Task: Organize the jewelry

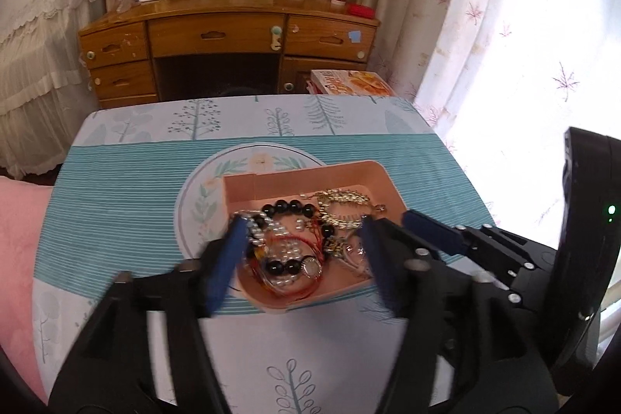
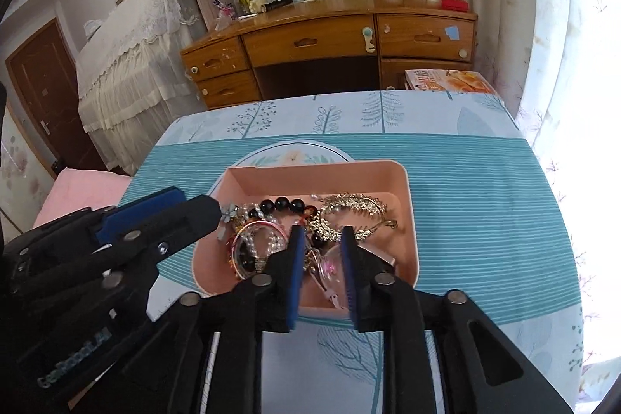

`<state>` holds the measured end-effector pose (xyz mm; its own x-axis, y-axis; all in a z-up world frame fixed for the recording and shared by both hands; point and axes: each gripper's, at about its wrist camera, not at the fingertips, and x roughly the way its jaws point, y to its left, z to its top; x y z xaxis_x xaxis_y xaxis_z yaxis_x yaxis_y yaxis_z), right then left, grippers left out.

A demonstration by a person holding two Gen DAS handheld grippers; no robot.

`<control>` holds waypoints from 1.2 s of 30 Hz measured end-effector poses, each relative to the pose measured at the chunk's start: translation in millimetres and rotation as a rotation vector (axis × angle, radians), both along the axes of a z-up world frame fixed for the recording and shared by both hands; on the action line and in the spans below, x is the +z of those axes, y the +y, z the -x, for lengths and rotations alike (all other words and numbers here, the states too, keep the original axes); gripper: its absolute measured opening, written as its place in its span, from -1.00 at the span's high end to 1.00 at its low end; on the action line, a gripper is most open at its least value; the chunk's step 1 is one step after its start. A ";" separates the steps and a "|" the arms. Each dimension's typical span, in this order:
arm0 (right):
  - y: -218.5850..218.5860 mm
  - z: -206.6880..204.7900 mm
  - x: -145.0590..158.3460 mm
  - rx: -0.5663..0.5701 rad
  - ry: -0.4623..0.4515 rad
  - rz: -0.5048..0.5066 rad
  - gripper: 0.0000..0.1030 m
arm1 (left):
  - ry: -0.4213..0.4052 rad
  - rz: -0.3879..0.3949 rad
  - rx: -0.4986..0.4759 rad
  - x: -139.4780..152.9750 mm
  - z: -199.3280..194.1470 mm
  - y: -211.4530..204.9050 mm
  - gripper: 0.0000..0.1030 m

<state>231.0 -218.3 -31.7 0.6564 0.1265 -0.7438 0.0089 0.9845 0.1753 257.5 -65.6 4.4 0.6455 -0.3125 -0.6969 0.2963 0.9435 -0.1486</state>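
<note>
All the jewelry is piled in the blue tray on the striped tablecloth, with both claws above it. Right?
Not quite: the tray is pink, not blue, as the right wrist view shows. The jewelry is piled in it on the striped tablecloth, with the left claw and right claw above it.

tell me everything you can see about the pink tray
The pink tray is a shallow rectangular box with rounded corners and low walls, smooth like plastic, open on top. It sits flat on the striped teal tablecloth, partly over a round flower print. Its far half is bare; the near half holds a tangled heap of jewelry: a black bead bracelet, a gold leaf piece, pearl strands and red cord. Both grippers are above its near end, neither seen touching it.
</note>
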 end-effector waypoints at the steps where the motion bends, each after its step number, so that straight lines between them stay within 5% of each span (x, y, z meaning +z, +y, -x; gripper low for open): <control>1: 0.6 1.5 -2.8 -0.004 -0.005 0.004 0.50 | -0.008 0.005 0.008 1.1 3.0 5.2 -0.43; 14: 8.7 66.8 24.6 -0.020 -0.069 0.016 0.36 | -0.062 0.021 0.066 32.3 75.9 47.6 -0.44; 22: 18.7 135.4 57.5 -0.008 -0.120 0.001 0.29 | -0.104 0.057 0.130 52.0 138.0 74.6 -0.63; 36: 39.7 278.6 80.9 0.002 -0.202 0.010 -0.25 | -0.082 0.002 0.237 33.4 238.4 94.2 -0.64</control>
